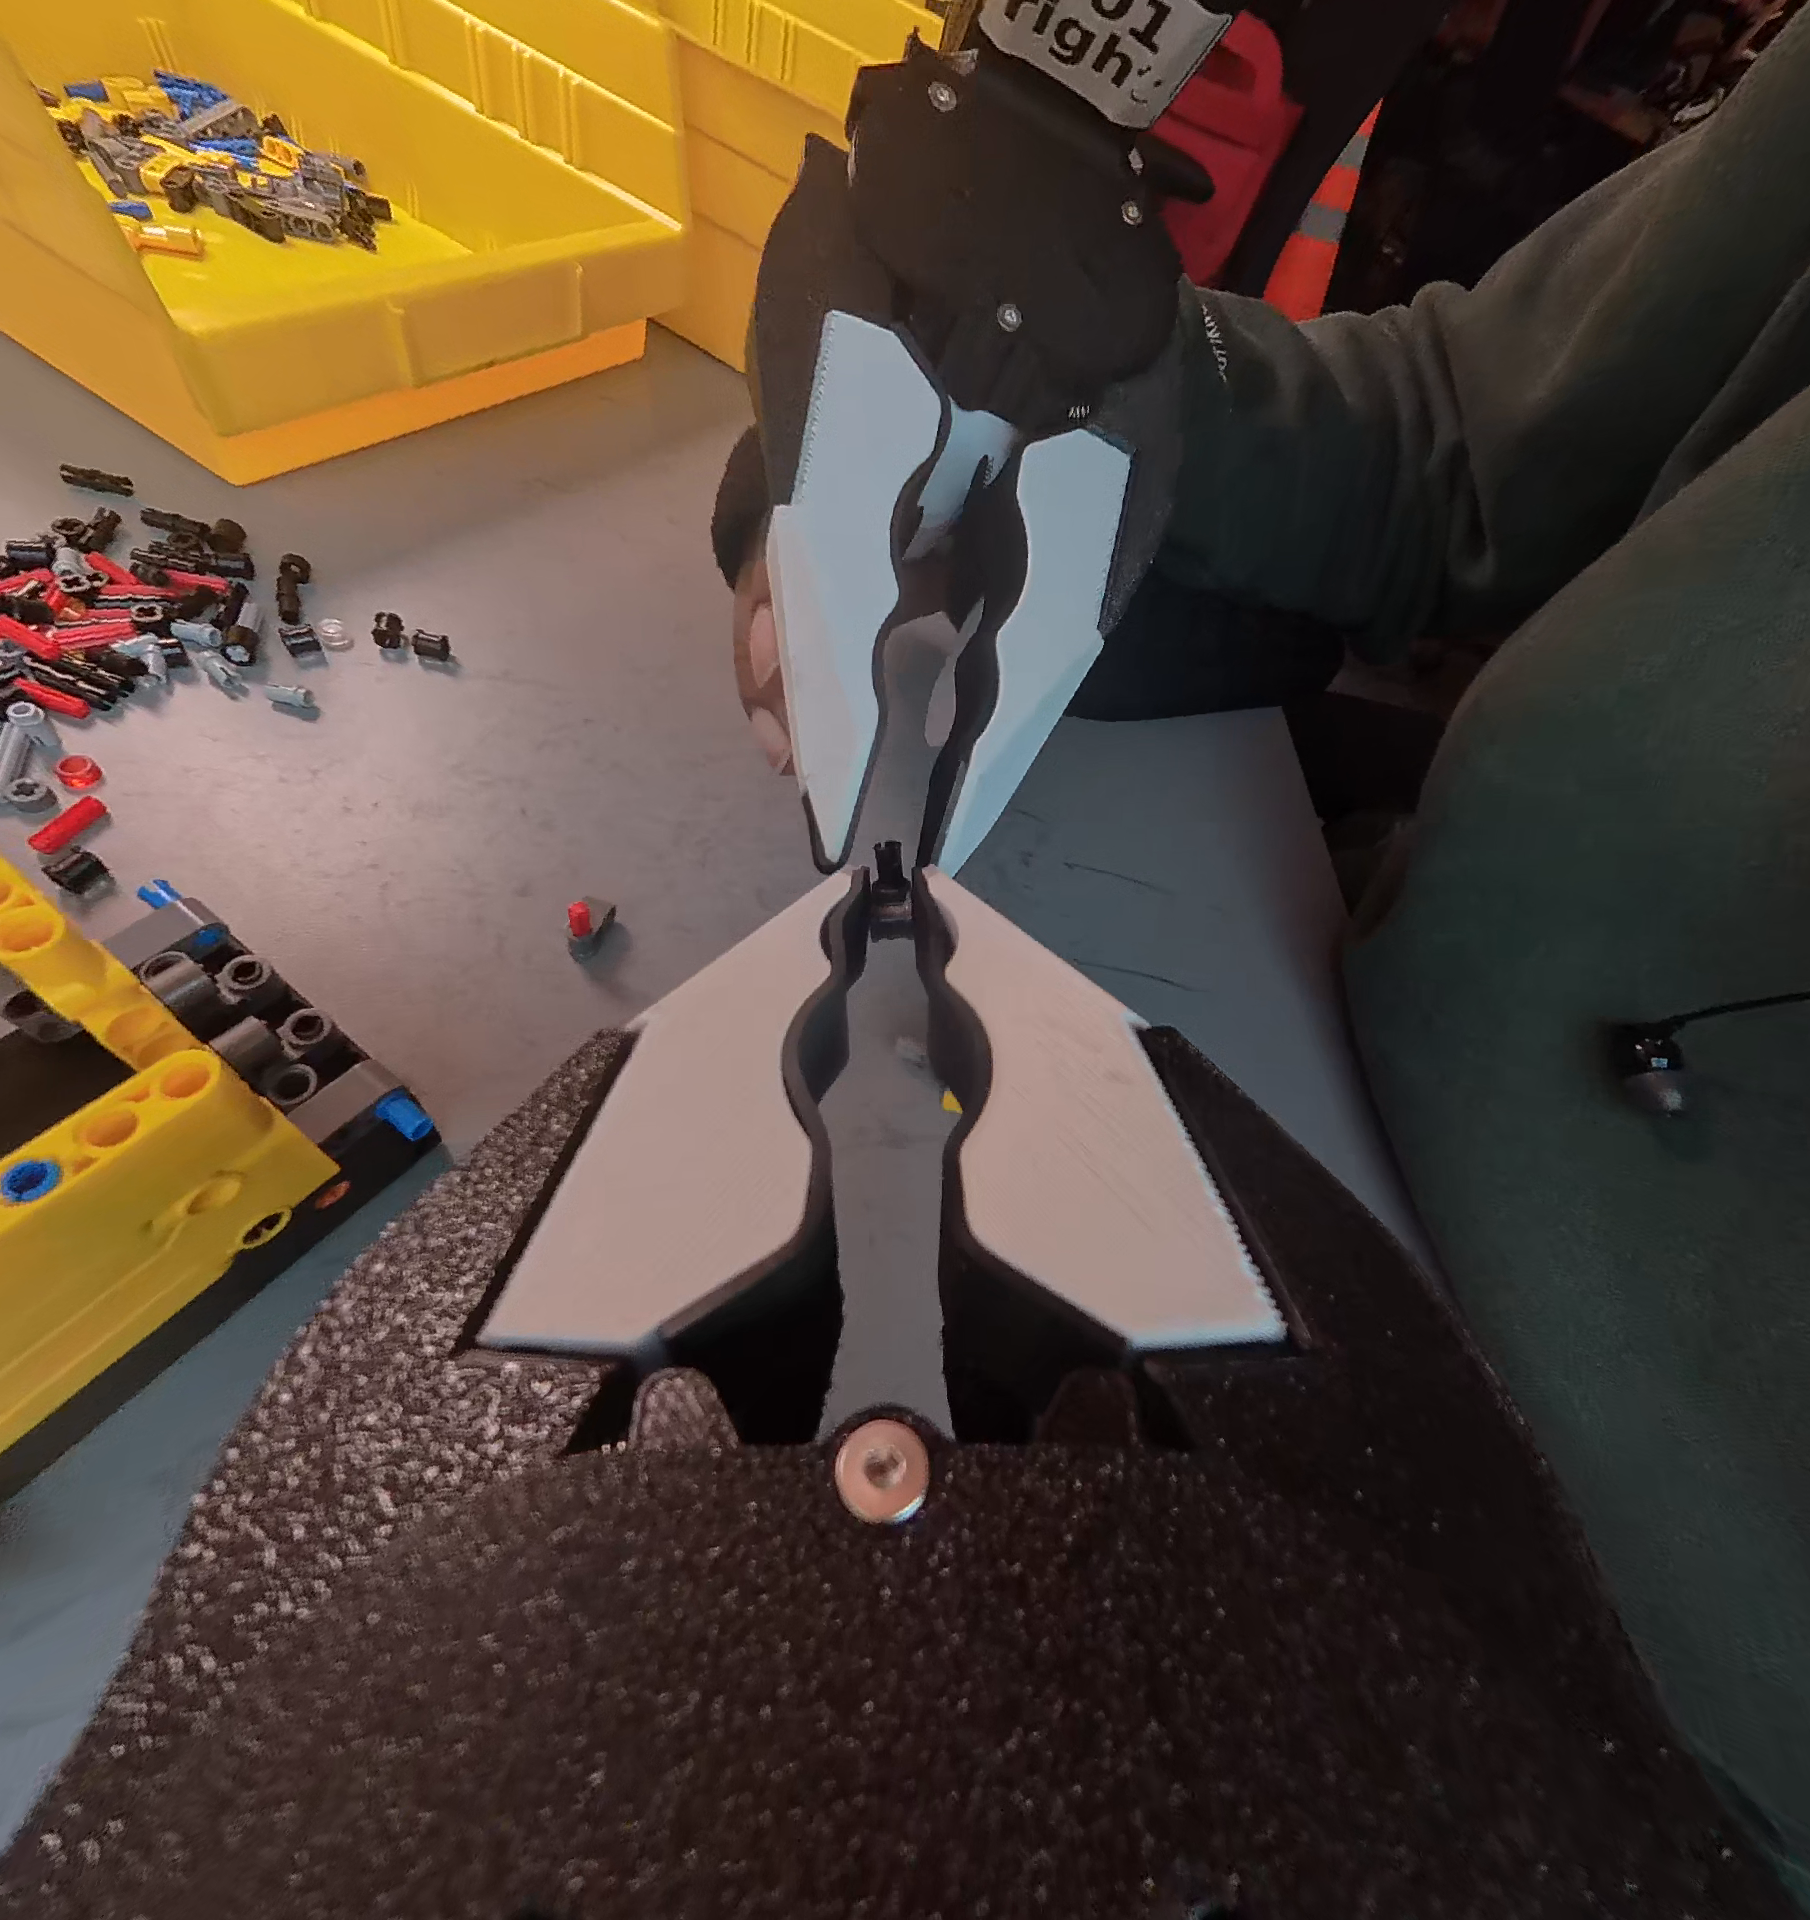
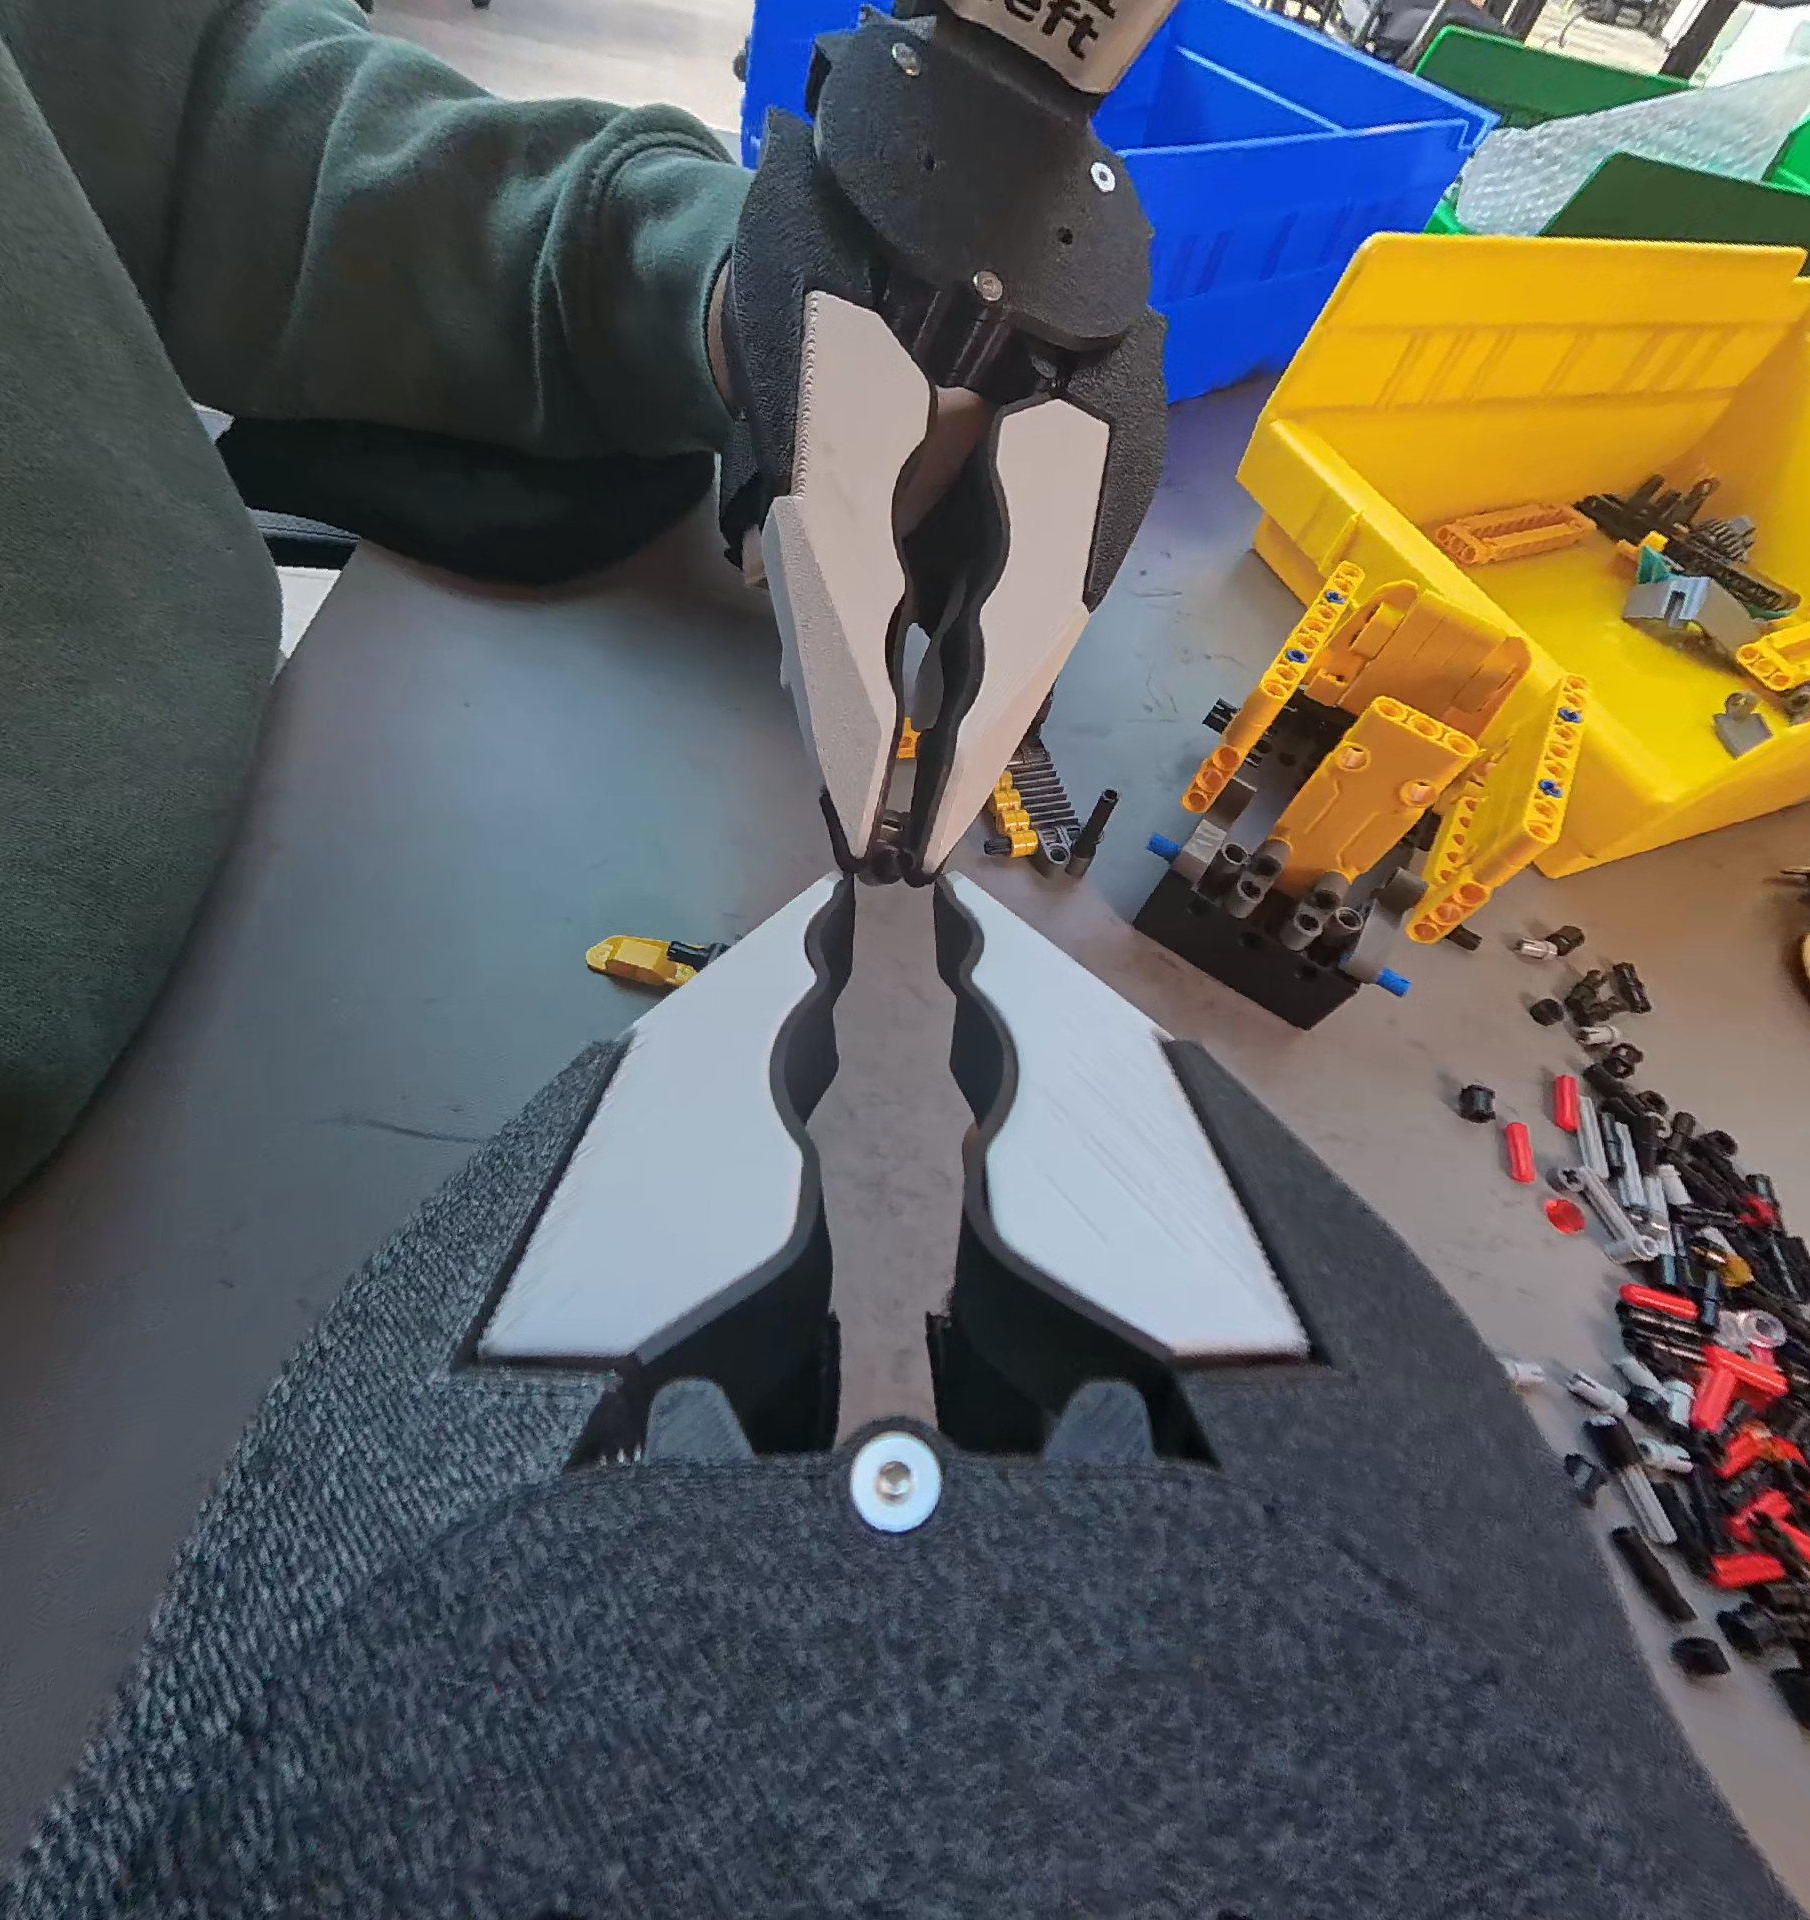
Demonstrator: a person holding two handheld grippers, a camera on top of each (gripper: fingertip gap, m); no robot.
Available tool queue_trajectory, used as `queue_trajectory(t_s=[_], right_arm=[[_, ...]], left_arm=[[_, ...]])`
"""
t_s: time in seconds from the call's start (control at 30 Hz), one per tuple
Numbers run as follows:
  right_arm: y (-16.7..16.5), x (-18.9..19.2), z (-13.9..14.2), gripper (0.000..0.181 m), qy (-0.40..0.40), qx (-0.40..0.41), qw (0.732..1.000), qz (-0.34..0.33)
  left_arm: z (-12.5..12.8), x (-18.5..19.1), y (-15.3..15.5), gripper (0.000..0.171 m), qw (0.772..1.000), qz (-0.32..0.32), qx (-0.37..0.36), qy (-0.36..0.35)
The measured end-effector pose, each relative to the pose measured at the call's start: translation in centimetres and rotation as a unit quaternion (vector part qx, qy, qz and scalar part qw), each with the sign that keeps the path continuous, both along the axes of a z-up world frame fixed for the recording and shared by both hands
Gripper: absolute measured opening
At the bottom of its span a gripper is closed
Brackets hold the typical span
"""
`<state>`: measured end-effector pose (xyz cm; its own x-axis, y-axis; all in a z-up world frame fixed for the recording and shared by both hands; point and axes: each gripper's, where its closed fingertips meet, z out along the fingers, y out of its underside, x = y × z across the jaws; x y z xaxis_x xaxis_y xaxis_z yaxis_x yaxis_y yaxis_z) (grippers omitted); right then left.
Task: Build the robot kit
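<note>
A small black peg [image 1: 888,881] sits pinched in the closed tips of the left gripper [image 1: 890,902], held above the grey table [image 1: 485,831]. The right gripper [image 2: 890,888] meets it tip to tip, its jaws narrowly parted around the peg's free end. Loose pieces [image 2: 1711,1351], a half-built yellow model [image 2: 1400,769] and a yellow bin [image 2: 1503,343] lie beyond.

Grippers meet tip to tip w/ bare grey tabletop [image 2: 485,831] open below & toward the green sleeve [image 2: 381,260], while the yellow/black brick model [image 2: 1368,821], yellow bin [image 2: 1566,343] & loose pin pile [image 2: 1711,1351] crowd the far side.
</note>
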<state>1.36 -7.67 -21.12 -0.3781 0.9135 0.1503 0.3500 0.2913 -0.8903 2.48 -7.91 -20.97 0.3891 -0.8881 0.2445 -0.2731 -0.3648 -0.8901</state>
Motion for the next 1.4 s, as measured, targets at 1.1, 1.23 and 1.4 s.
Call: queue_trajectory(t_s=[1.1,1.23,1.4], right_arm=[[-1.7,0.6,1.9,0.0,0.058,0.053,0.996,0.036],[-0.9,0.6,1.4,0.0,0.05,0.066,0.996,0.02],[0.7,0.6,-1.6,0.007,-0.021,0.088,0.996,-0.01]], left_arm=[[2.0,-0.7,-1.3,0.0,0.964,-0.055,-0.202,-0.163],[1.4,-1.1,-0.9,0.0,0.974,-0.033,-0.184,-0.131],[1.3,-3.0,1.8,0.0,0.985,0.053,-0.126,-0.101]])
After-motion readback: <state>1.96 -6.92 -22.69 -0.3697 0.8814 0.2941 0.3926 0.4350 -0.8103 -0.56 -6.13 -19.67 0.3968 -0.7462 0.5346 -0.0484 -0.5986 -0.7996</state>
